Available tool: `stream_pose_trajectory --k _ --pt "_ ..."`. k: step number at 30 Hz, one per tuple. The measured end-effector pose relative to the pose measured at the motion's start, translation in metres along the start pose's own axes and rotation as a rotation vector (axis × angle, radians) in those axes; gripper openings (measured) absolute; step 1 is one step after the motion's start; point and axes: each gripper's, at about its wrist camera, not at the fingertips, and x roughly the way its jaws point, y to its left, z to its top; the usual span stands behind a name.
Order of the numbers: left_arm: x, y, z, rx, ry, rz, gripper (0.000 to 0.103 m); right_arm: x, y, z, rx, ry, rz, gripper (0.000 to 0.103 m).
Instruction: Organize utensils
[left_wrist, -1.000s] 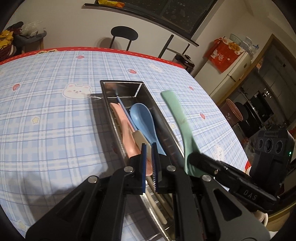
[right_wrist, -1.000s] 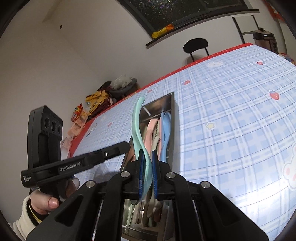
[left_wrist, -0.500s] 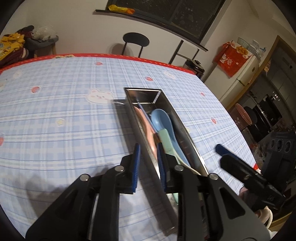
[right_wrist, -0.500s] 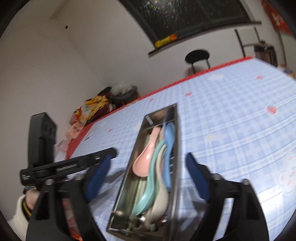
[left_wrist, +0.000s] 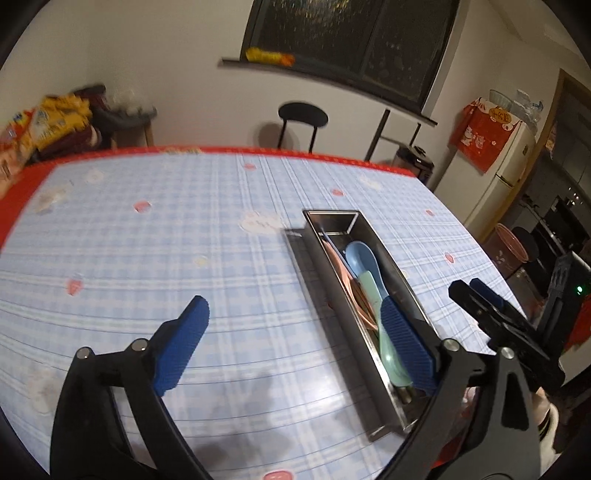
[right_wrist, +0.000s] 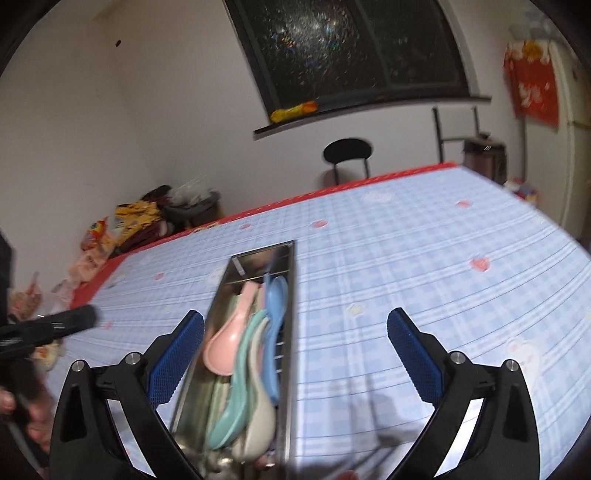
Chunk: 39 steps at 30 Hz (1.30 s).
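the left tool (left_wrist: 291, 314) has just opened wide and holds nothing. the right tool (right_wrist: 295, 325) is wide open too, empty. the spoons (right_wrist: 243, 354) lie in the metal tray (right_wrist: 290, 295) on the tabletop (left_wrist: 147, 258).

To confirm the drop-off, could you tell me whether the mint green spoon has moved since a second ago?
Yes. The mint green spoon has gone from the right gripper, whose jaws have just been opening, down into the steel tray.

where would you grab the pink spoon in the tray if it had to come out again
Grip the pink spoon by its bowl, from above. In the right wrist view the bowl lies on top of the pile in the metal tray, while its handle runs down among the other spoons.
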Motion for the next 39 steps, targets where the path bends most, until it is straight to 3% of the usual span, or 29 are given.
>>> stream_pose_trajectory --k 4,8,23,32,39 --pt "-0.024 0.000 -0.002 0.058 -0.034 0.055 0.097 -0.005 0.009 0.003 -0.063 0.023 -0.111 0.097" --pt "-0.050 -0.002 -0.003 0.105 -0.091 0.114 0.097 -0.031 0.020 0.009 -0.115 -0.009 -0.140 0.097" --pt "-0.162 -0.023 -0.016 0.206 -0.334 0.283 0.097 -0.169 0.052 0.031 -0.193 -0.159 -0.327 0.097" --pt "-0.203 -0.035 -0.030 0.216 -0.386 0.199 0.097 -0.222 0.067 0.027 -0.201 -0.236 -0.376 0.097" --pt "-0.207 -0.039 -0.035 0.213 -0.379 0.177 0.097 -0.231 0.067 0.024 -0.199 -0.238 -0.392 0.097"
